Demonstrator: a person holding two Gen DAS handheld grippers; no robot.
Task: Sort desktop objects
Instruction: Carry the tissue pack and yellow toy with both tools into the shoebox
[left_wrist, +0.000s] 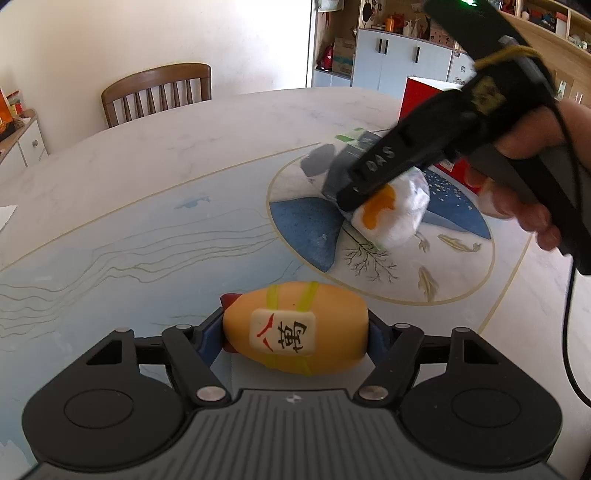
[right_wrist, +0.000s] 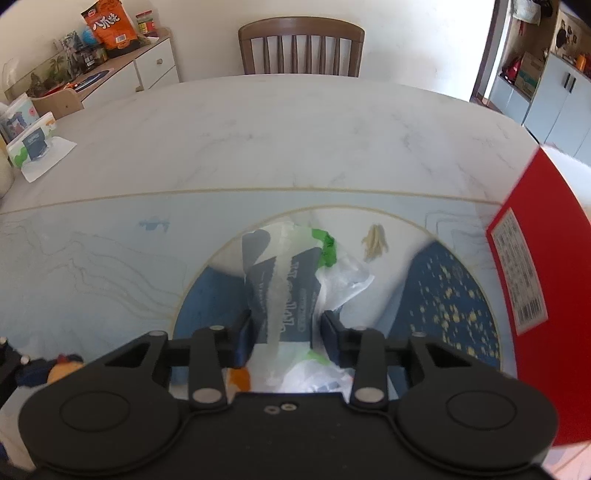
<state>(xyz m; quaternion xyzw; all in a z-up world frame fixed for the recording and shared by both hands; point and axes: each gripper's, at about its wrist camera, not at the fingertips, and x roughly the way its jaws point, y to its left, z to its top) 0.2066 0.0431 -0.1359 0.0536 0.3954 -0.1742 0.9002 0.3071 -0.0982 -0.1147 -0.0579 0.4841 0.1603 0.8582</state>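
My left gripper (left_wrist: 295, 332) is shut on an orange egg-shaped toy (left_wrist: 295, 328) with yellow bands and a white label, held just above the patterned table mat (left_wrist: 147, 251). My right gripper (right_wrist: 284, 332) is shut on a tissue pack (right_wrist: 284, 291) in dark blue, white and green plastic wrap, over the round blue design. In the left wrist view the right gripper (left_wrist: 354, 195) shows with that pack (left_wrist: 343, 162) and a white plush with an orange patch (left_wrist: 391, 214) under it; whether it touches the plush is unclear. The red box (right_wrist: 546, 280) stands at the right.
A wooden chair (right_wrist: 301, 48) stands at the far table edge. A second tissue pack (right_wrist: 31, 147) lies at the left edge. A sideboard with snack bags (right_wrist: 110, 29) is behind. White cabinets (left_wrist: 402, 59) stand at the back right. The marble table (right_wrist: 277, 129) stretches beyond the mat.
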